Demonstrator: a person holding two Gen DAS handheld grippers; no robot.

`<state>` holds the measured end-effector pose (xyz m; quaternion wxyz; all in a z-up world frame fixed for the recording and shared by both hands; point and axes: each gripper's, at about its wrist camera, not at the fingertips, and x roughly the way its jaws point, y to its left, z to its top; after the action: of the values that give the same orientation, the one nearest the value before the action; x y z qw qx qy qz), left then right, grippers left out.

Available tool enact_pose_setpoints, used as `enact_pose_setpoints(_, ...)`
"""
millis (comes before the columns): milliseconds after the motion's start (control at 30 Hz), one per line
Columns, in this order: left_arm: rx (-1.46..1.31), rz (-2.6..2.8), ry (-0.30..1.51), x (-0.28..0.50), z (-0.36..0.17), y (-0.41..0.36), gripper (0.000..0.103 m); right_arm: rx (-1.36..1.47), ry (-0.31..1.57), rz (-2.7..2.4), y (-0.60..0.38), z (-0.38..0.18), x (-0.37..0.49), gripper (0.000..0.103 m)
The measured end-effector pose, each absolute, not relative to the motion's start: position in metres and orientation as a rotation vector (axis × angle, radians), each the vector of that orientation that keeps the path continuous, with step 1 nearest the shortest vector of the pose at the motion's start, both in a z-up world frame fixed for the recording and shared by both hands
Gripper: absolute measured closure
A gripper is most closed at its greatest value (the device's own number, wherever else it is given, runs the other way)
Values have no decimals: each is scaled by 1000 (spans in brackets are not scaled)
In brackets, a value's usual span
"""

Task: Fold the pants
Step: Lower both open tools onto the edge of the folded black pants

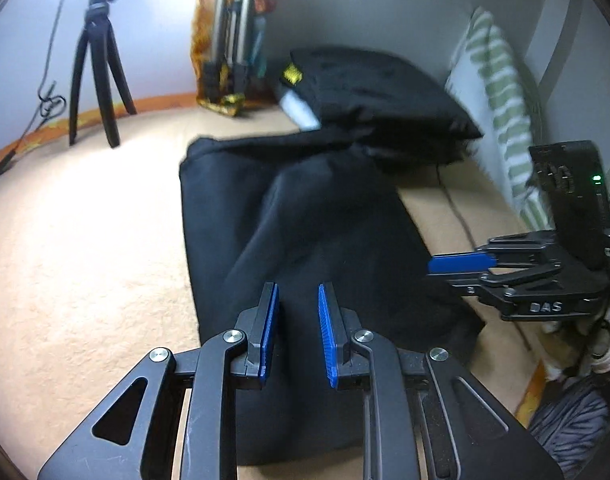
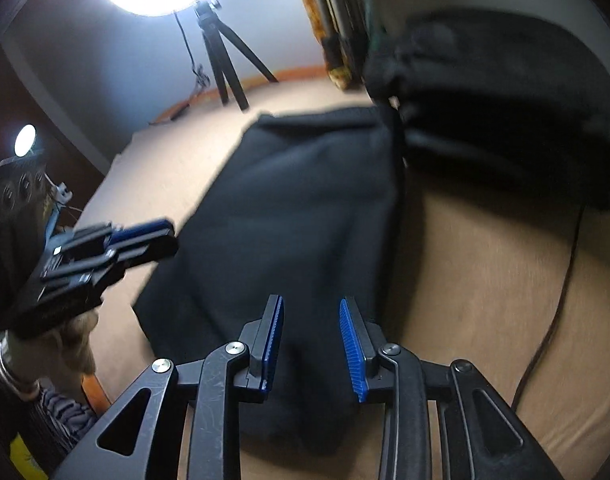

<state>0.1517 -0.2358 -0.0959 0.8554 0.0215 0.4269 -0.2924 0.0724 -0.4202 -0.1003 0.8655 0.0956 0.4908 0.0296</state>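
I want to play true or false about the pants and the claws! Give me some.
1. The pants are black. True.
2. The left claw is squeezing the pants. False: nothing sits between its blue pads.
3. A tripod stands on the tan surface. True.
4. The pants hang in the air. False: they lie on the surface.
5. The right claw holds a pillow. False: it is empty, above the pants.
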Motion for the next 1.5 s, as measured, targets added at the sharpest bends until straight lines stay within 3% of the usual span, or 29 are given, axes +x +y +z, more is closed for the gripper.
enact_pose_setpoints(300, 43, -630, 946, 144, -102, -225, 83, 201, 1071, 106, -434, -109, 62, 74)
enact_pose_setpoints(367, -28, -611, 939, 150, -92, -211, 75, 217, 1044, 117, -439, -104, 62, 73)
enact_pose_setpoints(433, -90, -577, 921, 159, -83, -196, 64, 227, 1007, 102, -447, -98, 62, 67)
enact_pose_setpoints(500, -177, -545, 919, 171, -78, -178, 62, 247, 963, 79, -455, -94, 64, 47)
enact_pose_setpoints(600, -273, -543, 962, 187, -83, -169, 50, 311, 948, 101, -464, -96, 71, 43)
enact_pose_setpoints(833, -324, -542, 1030, 202, -105, -169, 50, 441, 944, 94, -482, -106, 88, 35)
enact_pose_setpoints(1100, -362, -561, 1052, 209, -113, -171, 50, 626, 900, 119, -515, -114, 94, 34)
enact_pose_setpoints(1433, -382, -596, 1048, 216, -117, -177, 50, 635, 897, 205, -513, -119, 103, 34)
enact_pose_setpoints(1500, -396, -602, 1045, 218, -118, -176, 50, 652, 897, 227, -514, -121, 103, 38)
